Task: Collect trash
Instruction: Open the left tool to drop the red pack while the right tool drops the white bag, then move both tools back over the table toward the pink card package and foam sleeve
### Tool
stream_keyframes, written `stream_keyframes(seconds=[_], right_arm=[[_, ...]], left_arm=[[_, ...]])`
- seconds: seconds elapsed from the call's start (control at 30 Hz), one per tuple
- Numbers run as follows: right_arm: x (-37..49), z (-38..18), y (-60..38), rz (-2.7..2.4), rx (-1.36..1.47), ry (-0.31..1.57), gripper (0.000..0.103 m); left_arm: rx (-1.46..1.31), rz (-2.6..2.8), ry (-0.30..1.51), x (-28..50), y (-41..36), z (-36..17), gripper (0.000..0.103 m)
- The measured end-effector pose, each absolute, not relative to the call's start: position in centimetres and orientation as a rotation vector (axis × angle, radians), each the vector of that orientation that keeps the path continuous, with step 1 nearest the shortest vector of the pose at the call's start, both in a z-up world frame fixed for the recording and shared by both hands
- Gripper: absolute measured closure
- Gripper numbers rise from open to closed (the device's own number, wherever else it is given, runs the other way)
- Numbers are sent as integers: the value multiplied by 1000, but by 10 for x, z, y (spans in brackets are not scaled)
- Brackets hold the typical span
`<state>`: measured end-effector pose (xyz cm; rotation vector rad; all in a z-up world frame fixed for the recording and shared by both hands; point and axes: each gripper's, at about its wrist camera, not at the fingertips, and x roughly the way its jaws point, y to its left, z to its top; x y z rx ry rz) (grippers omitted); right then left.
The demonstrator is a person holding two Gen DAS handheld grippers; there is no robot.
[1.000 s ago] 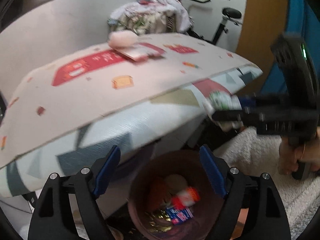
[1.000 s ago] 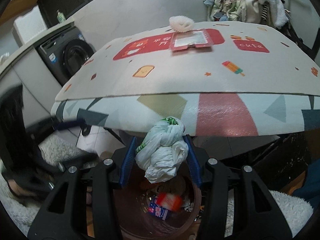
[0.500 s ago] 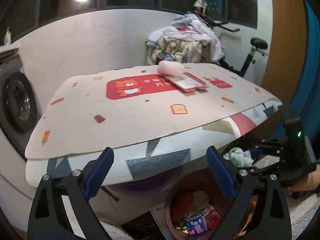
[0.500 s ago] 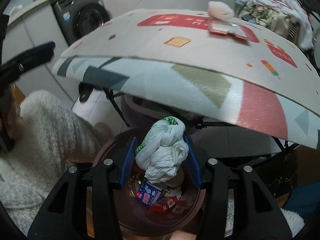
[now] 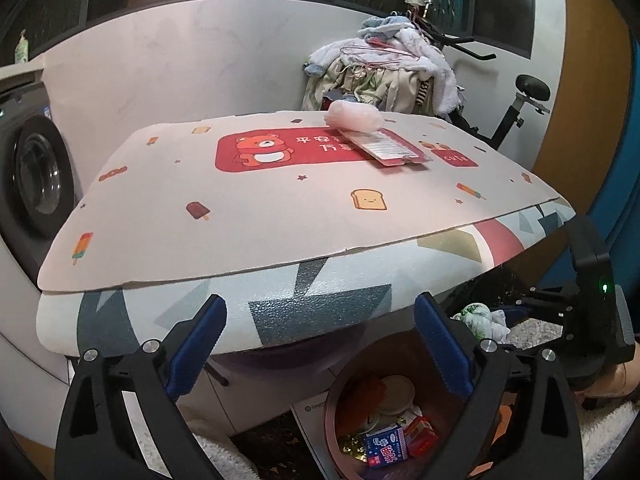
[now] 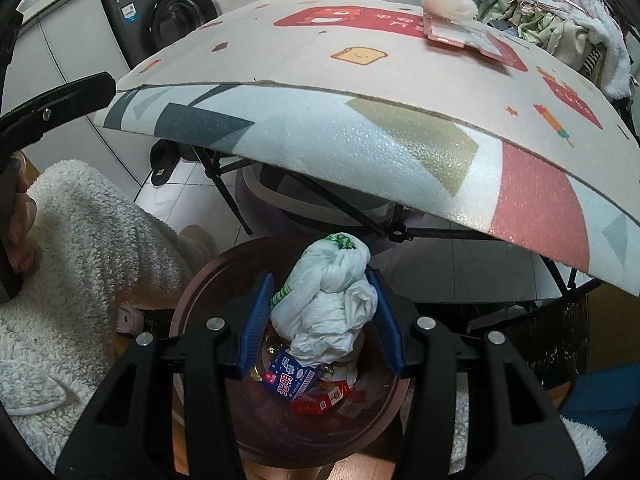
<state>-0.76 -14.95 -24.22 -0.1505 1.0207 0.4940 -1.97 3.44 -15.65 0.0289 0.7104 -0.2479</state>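
My right gripper is shut on a crumpled white plastic bag and holds it over the open brown trash bin, which holds a blue carton and a red box. In the left wrist view the bin sits low right, with the bag and the right gripper beyond it. My left gripper is open and empty, facing the table edge. A pink fluffy item and a pink flat packet lie on the table mat.
The table overhangs the bin, with black folding legs beneath. A washing machine stands at the left. A pile of laundry and an exercise bike are behind the table. A white fluffy rug lies beside the bin.
My left gripper rose and swung back to face the table top. My right gripper carried the bag lower, from the table edge to over the bin.
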Motion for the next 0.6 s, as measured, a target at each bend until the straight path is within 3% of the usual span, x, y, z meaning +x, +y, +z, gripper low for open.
stream_keyframes(seconds=[0.1, 0.17, 0.33, 0.6], right_arm=[[-7, -243, -149, 488, -155, 1025, 51], [-6, -243, -149, 480, -153, 1024, 44], [-5, -240, -154, 445, -145, 1007, 10], [-3, -235, -157, 421, -139, 983, 6]], left_arm=[[2, -235, 714, -18, 41, -157, 10], [-13, -227, 720, -16, 44, -158, 10], [-15, -216, 729, -15, 44, -159, 10], [-1, -211, 734, -13, 41, -160, 9]])
